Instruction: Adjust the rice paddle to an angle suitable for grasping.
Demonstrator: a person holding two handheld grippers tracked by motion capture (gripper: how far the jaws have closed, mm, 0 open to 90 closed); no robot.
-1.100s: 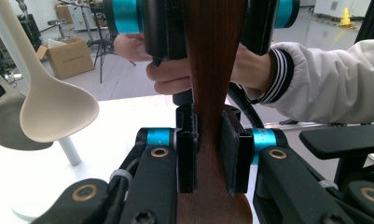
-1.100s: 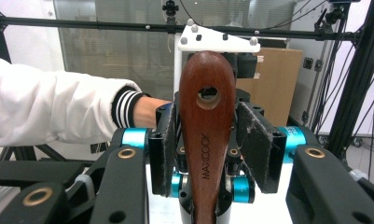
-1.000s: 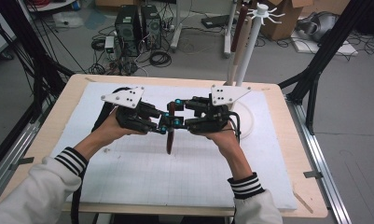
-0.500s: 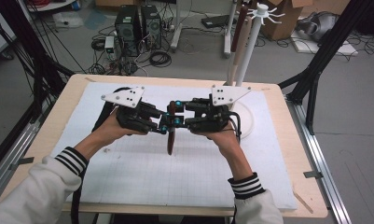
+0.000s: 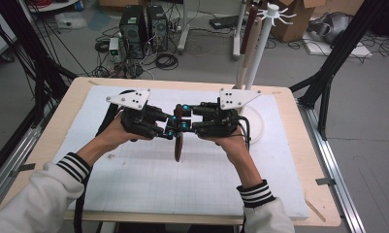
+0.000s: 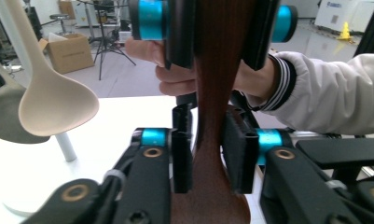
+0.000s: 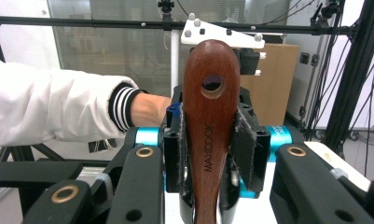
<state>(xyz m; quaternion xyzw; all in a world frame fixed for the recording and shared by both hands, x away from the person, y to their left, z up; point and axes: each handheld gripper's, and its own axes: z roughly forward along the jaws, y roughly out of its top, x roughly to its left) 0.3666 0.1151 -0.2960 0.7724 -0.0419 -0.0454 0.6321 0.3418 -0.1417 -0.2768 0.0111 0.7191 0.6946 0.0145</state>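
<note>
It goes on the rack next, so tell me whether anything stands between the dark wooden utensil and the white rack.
Nothing on the mat blocks the way. The dark wooden utensil hangs left of the white rack; between them sits the right gripper, whose jaws have just been closing on its handle.

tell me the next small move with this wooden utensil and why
Probably open the left gripper fully and back it off. The right gripper already clamps the dark wooden utensil near its hanging hole, while the left fingers, which have just been opening, stand slightly clear of the handle, so the handover looks nearly done.
</note>
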